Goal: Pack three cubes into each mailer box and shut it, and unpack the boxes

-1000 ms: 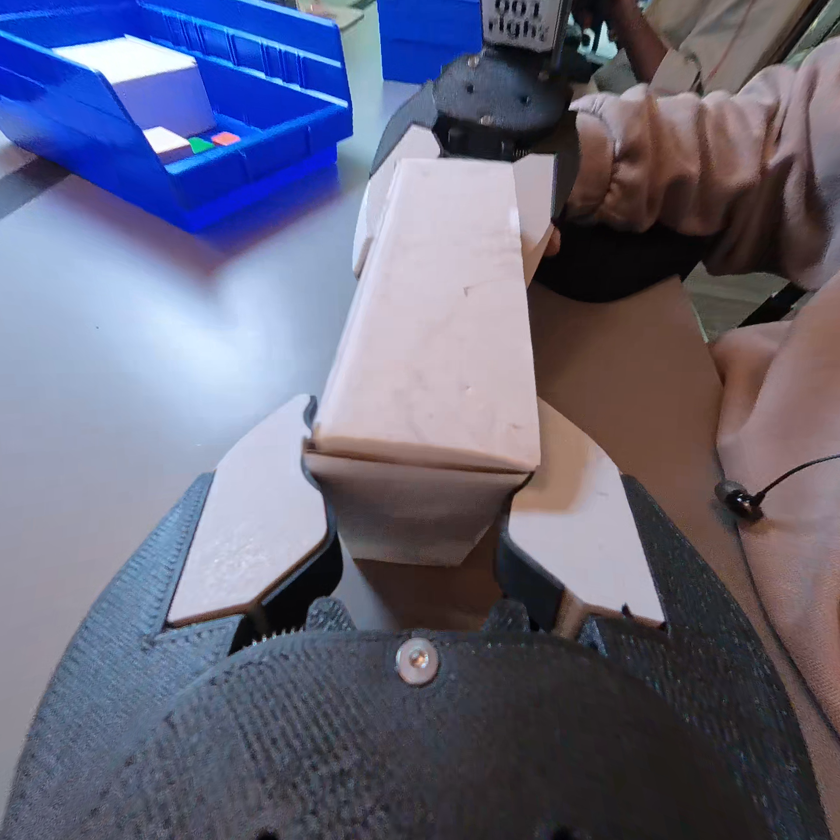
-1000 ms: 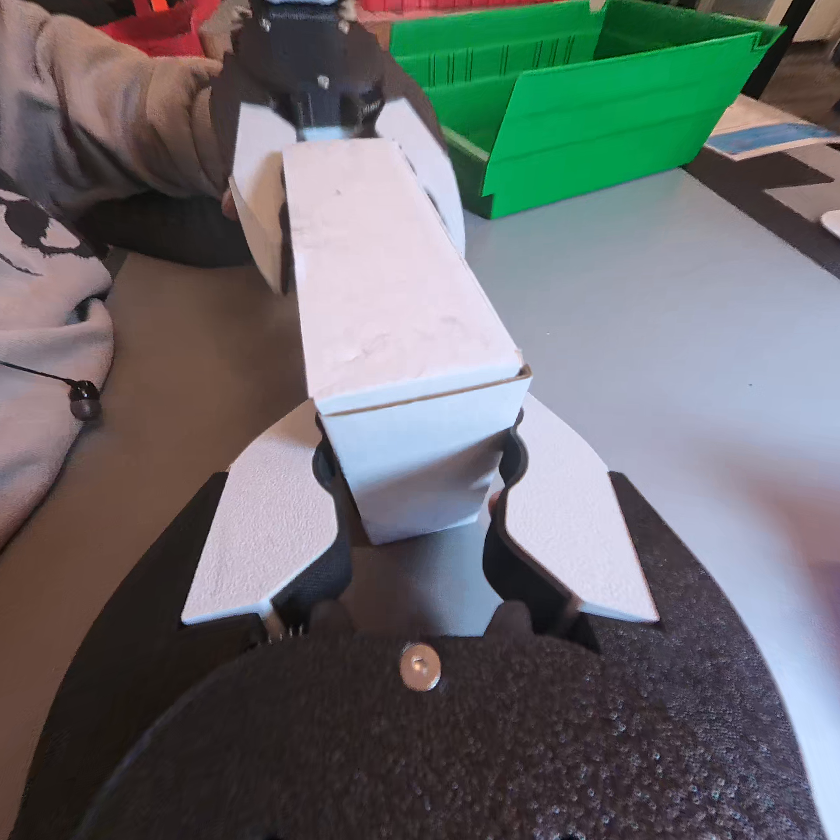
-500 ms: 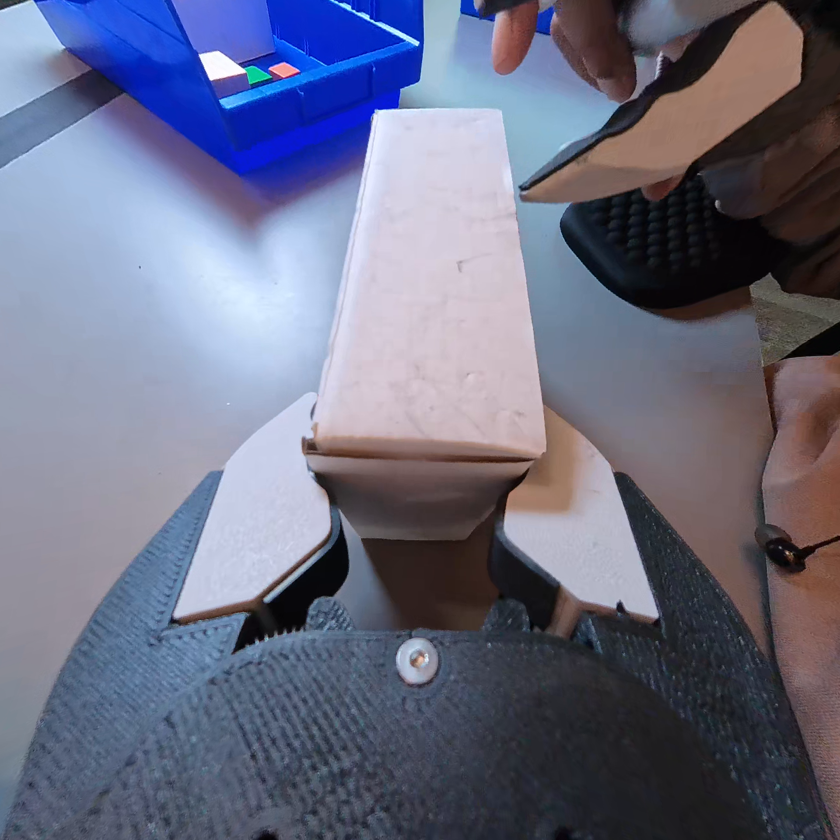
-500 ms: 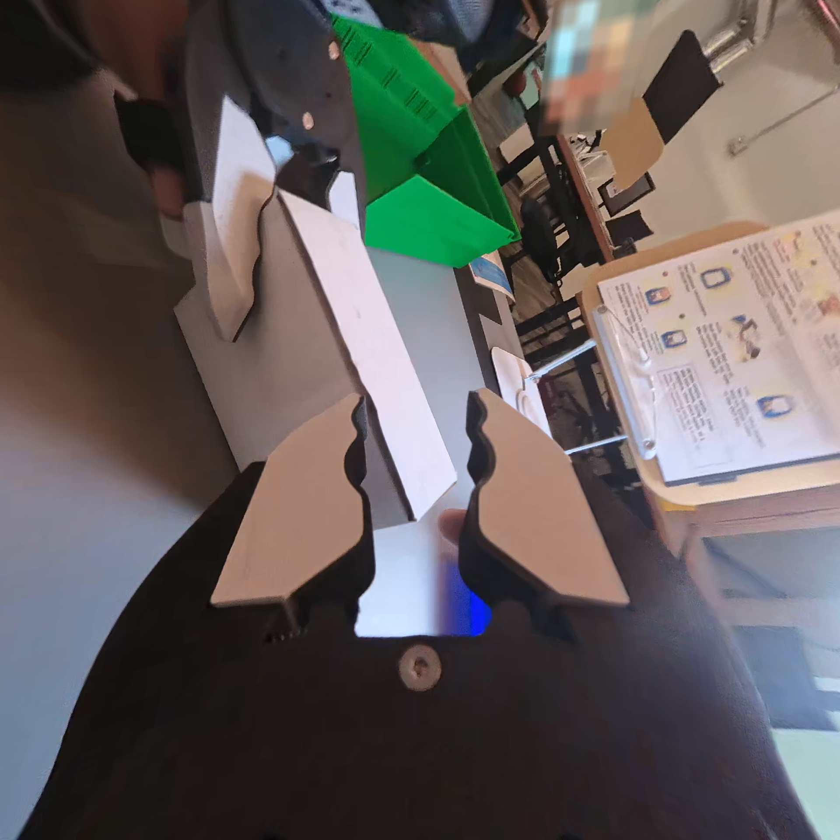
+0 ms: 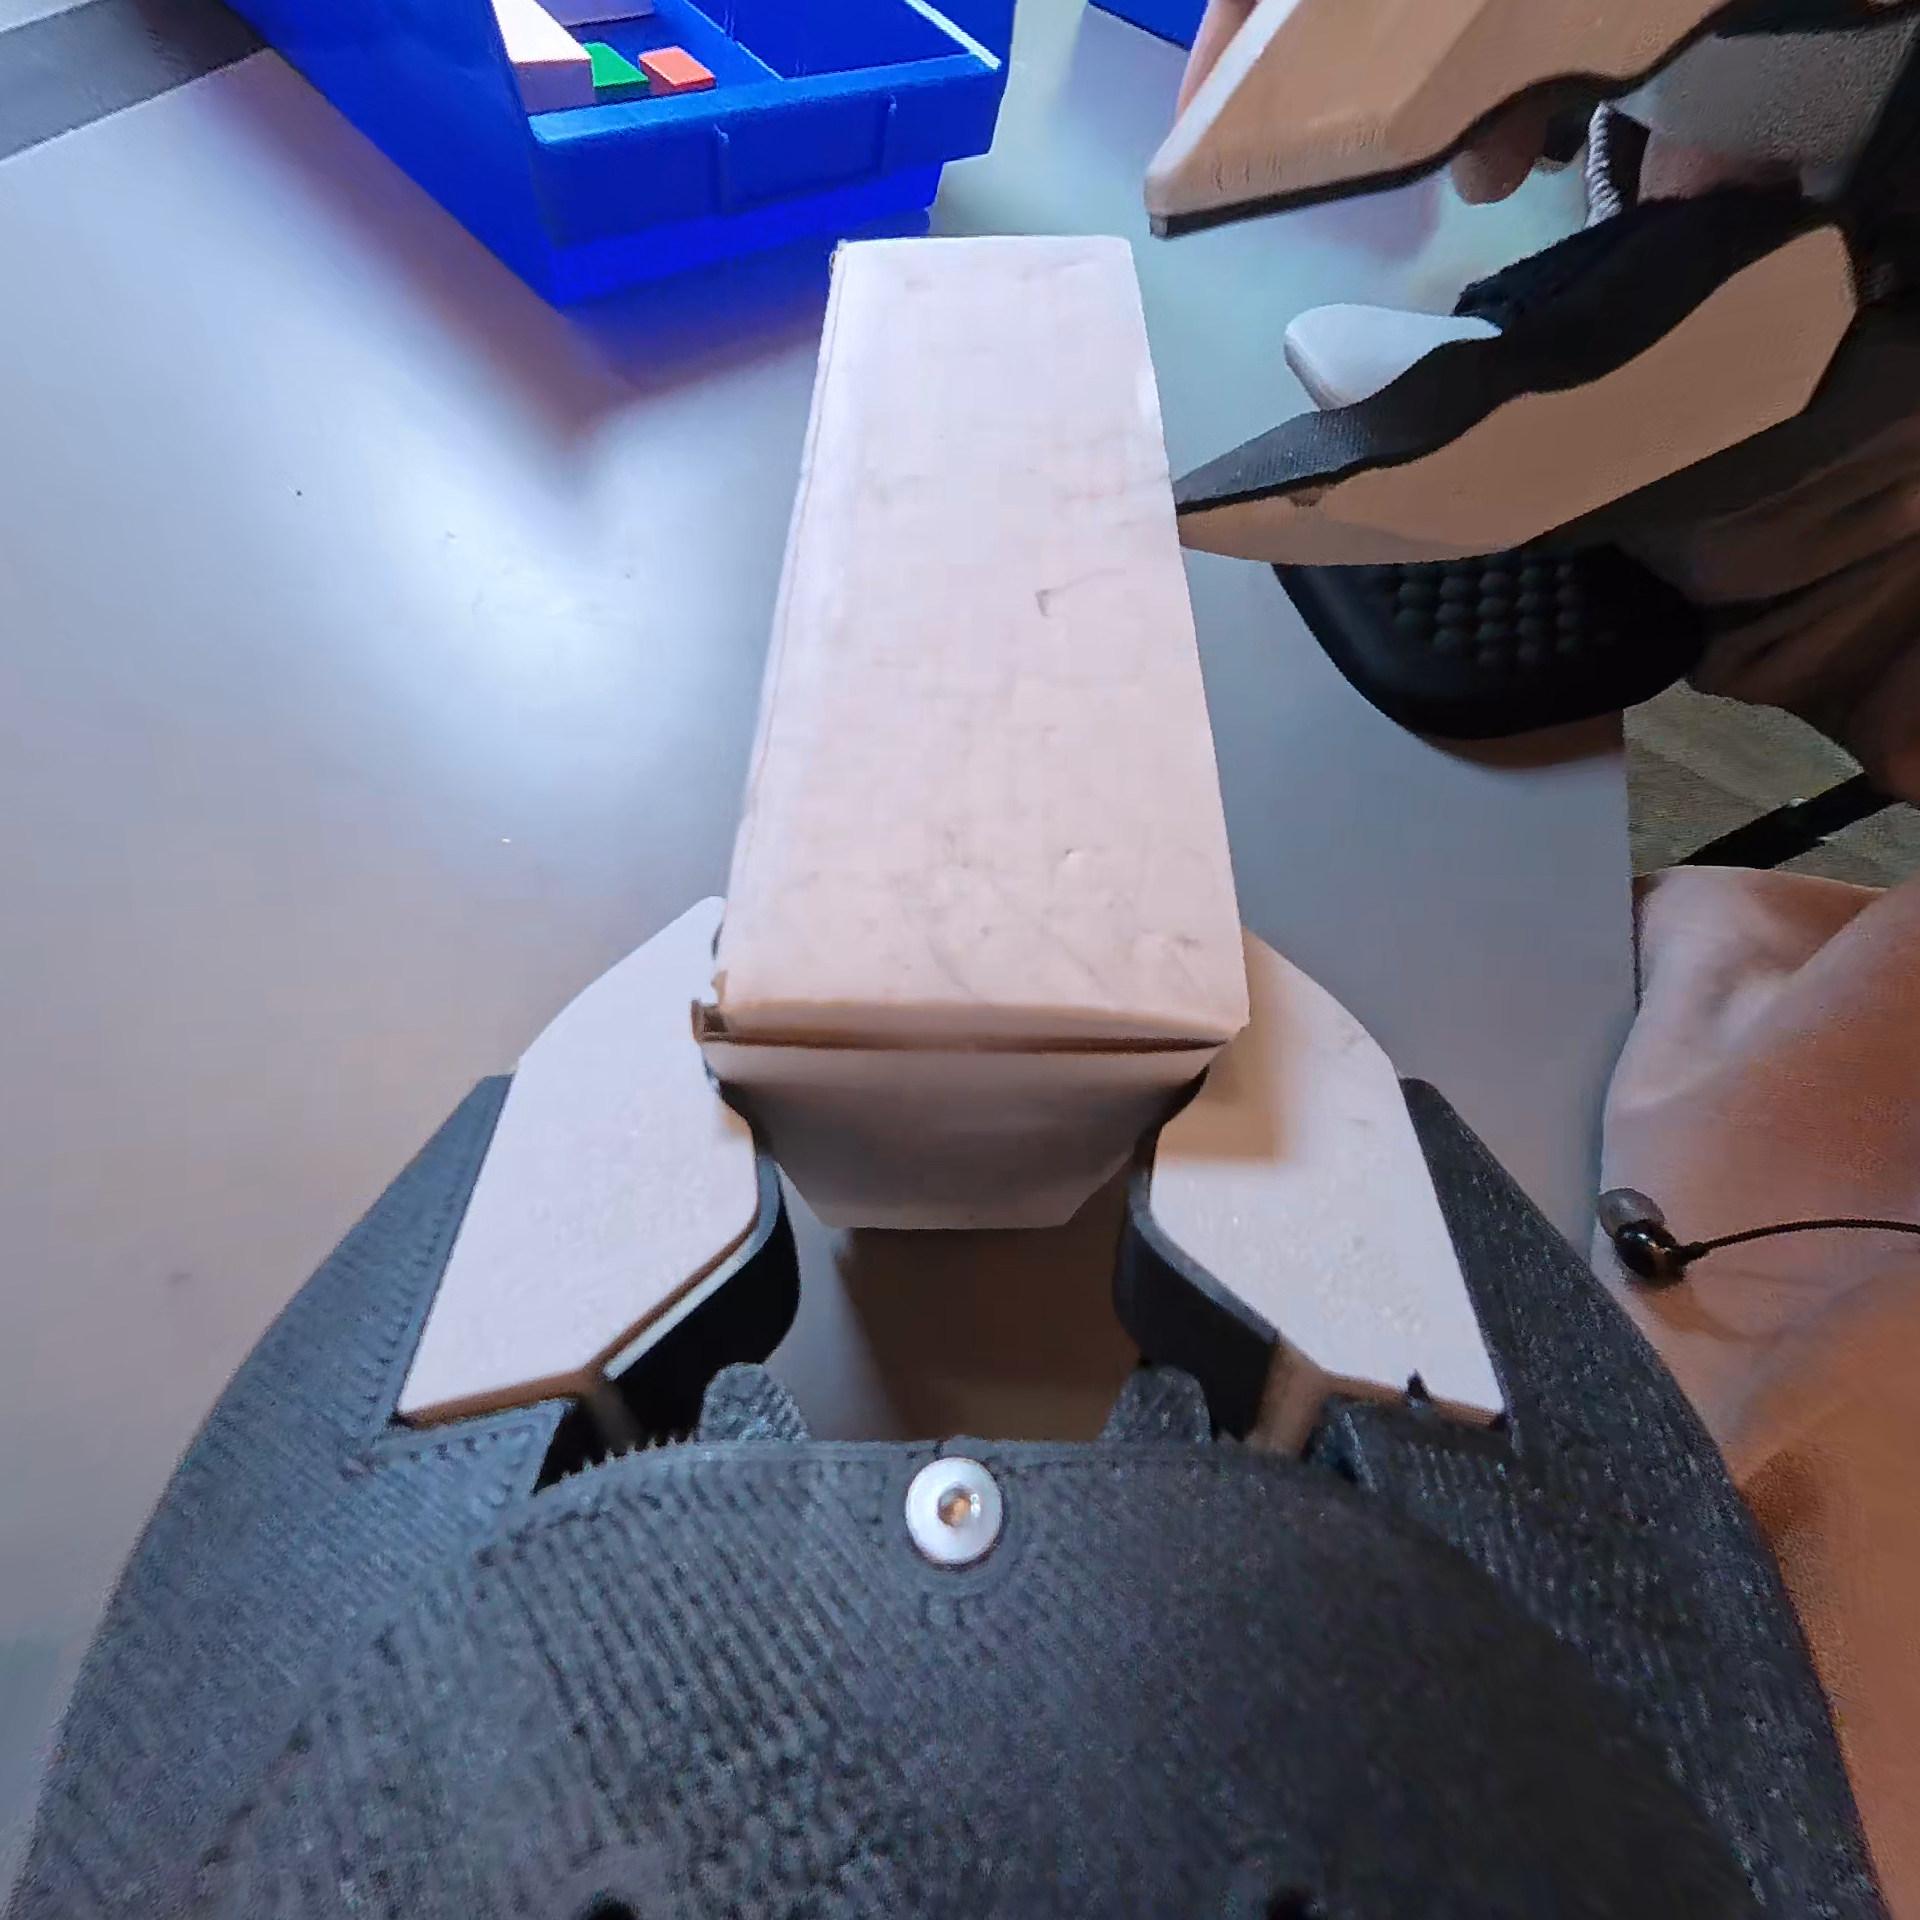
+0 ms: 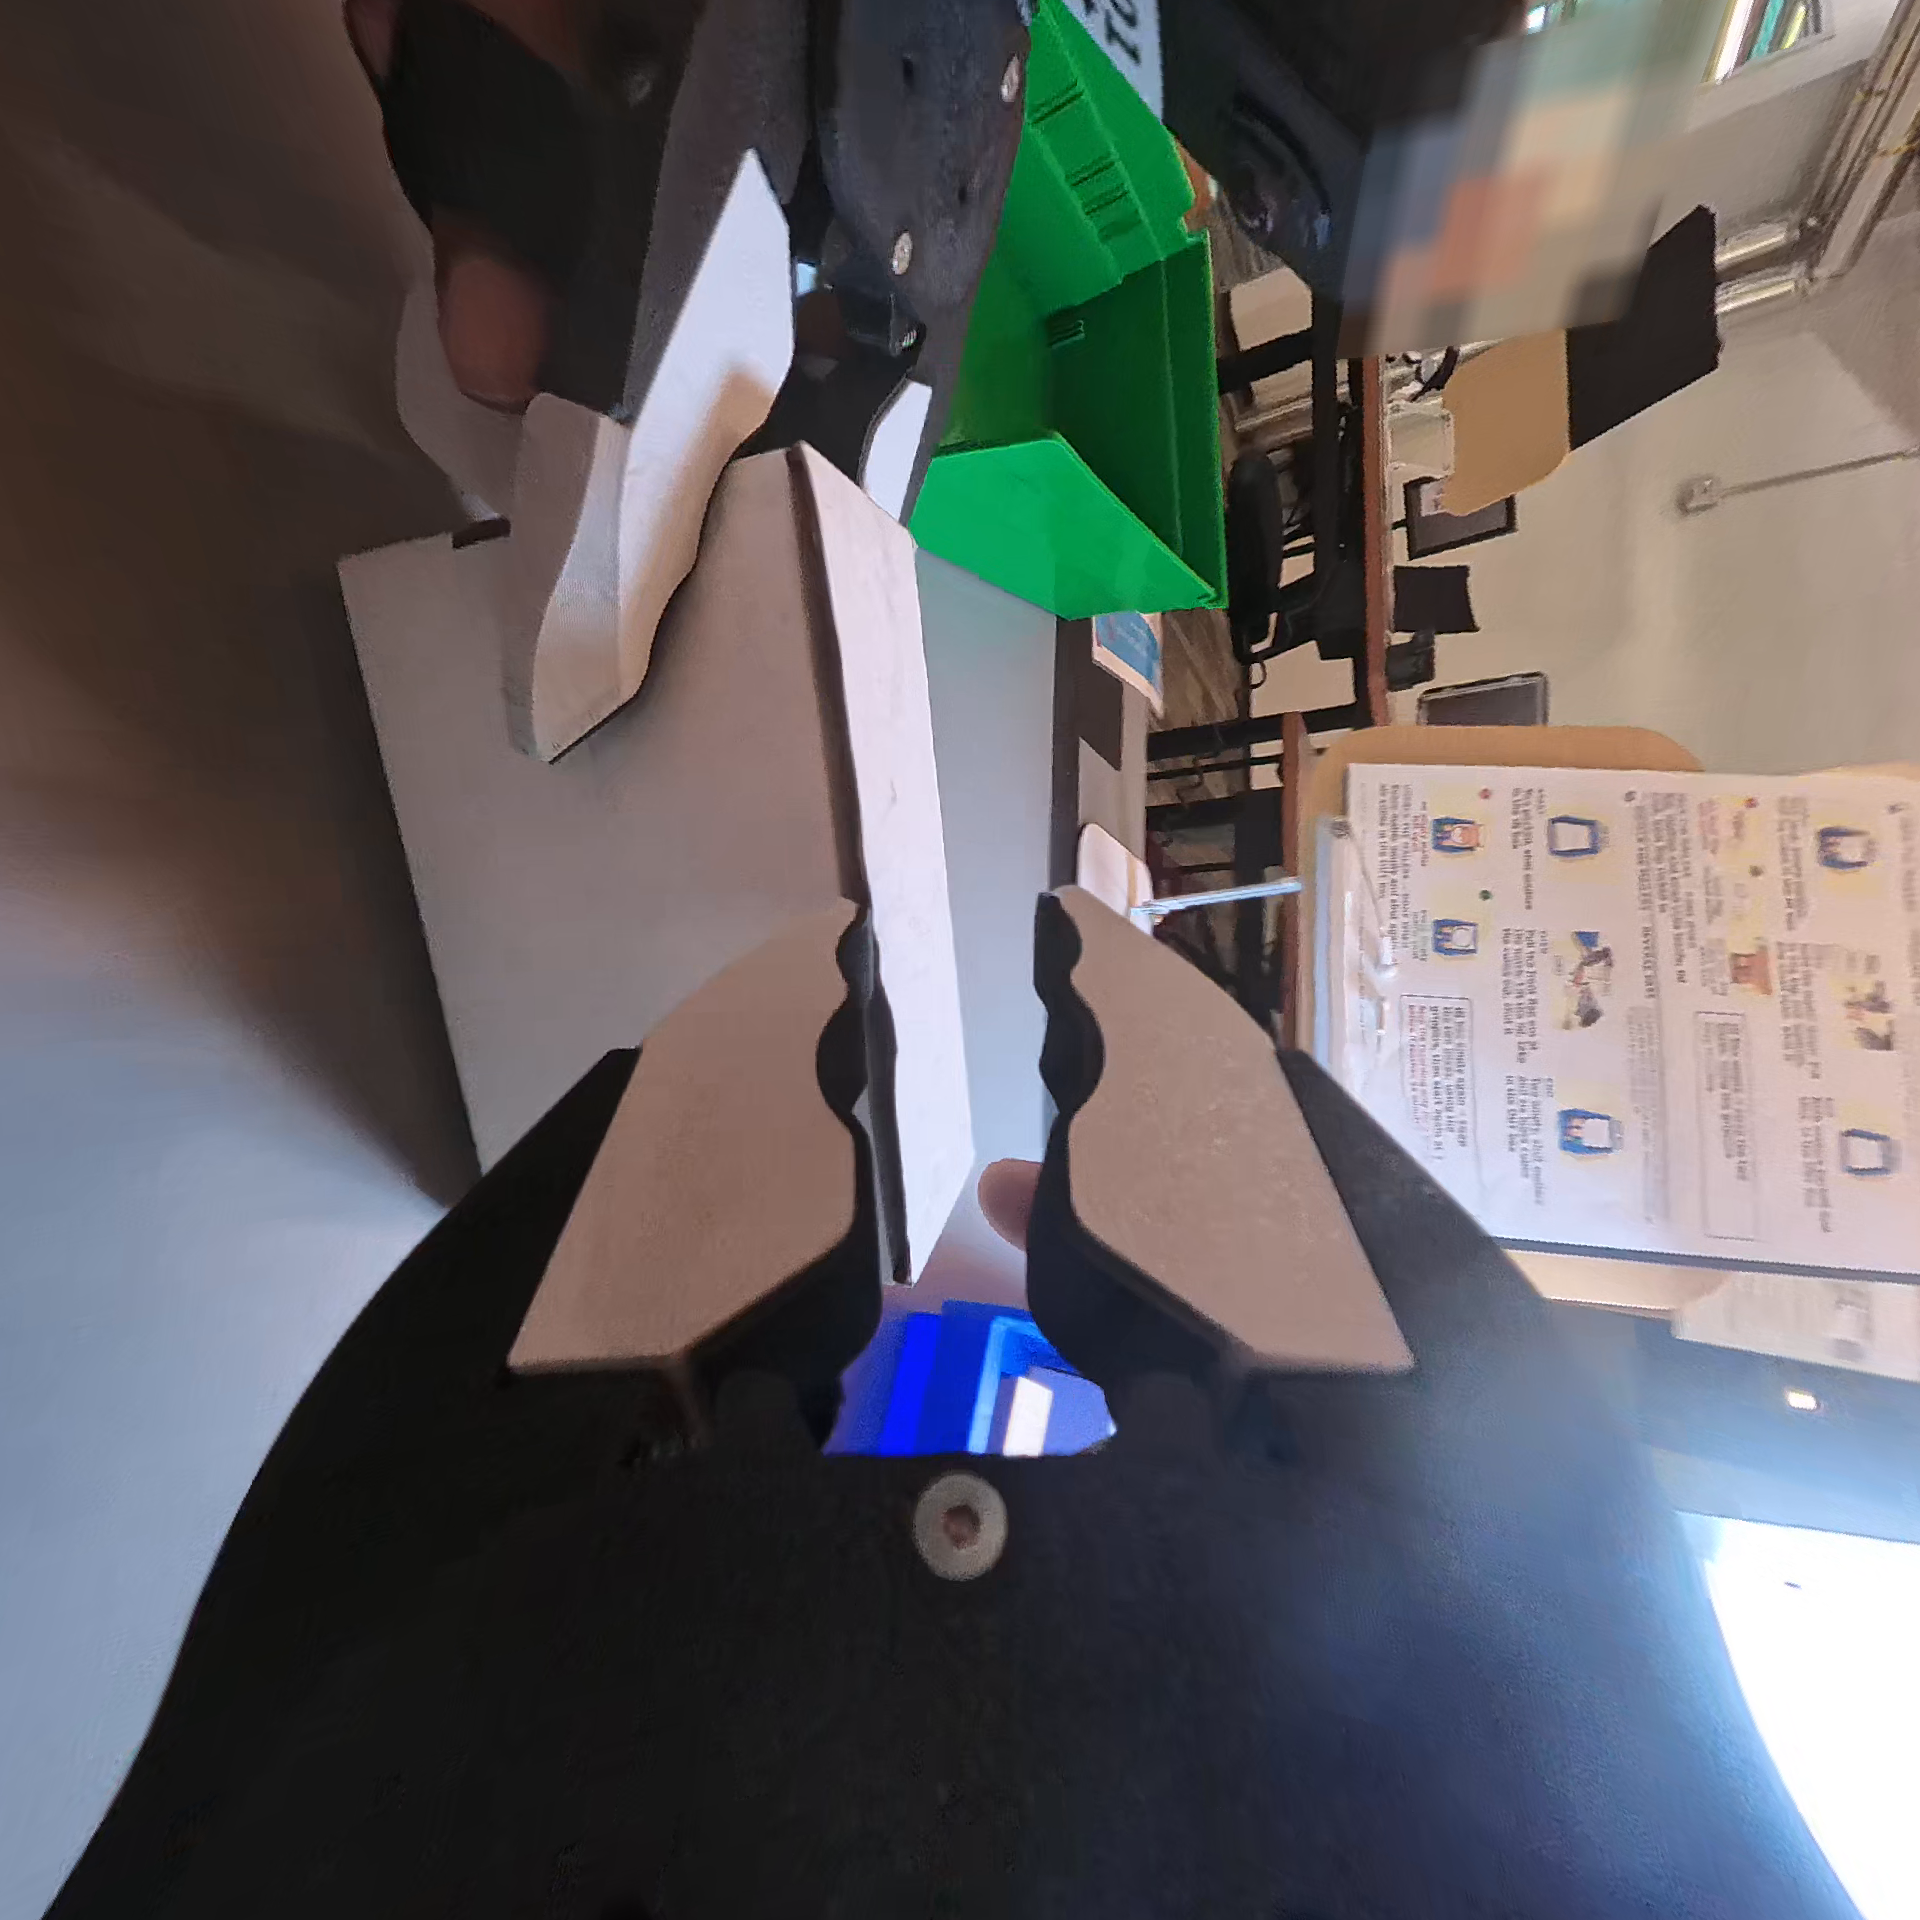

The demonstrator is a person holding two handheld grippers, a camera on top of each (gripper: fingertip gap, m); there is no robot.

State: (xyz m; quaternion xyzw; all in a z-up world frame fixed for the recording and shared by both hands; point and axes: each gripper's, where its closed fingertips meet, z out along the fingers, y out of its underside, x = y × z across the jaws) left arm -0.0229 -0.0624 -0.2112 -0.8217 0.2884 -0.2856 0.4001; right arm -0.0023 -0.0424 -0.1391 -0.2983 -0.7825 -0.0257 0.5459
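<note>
A long white mailer box (image 5: 977, 623) lies shut on the grey table (image 5: 312, 623). My left gripper (image 5: 977, 935) is shut on its near end. My right gripper (image 5: 1174, 358) is rolled onto its side and open, just off the box's far right edge. In the right wrist view the right gripper (image 6: 951, 925) is open with the box's top panel (image 6: 904, 779) running between its fingers, close to the left finger (image 6: 748, 1122). The left gripper (image 6: 727, 613) holds the box's far end there. The box's contents are hidden.
A blue bin (image 5: 748, 156) at the far left holds a white box (image 5: 540, 42), a green cube (image 5: 613, 71) and a red cube (image 5: 675, 71). A green bin (image 6: 1091, 416) stands beyond the box. A person's sleeve (image 5: 1766, 1143) is at the right. An instruction sheet (image 6: 1610, 997) stands beside the table.
My right gripper let go of the box's far end, rolled onto its side and opened along the box's long edge. My left gripper kept its hold on the near end.
</note>
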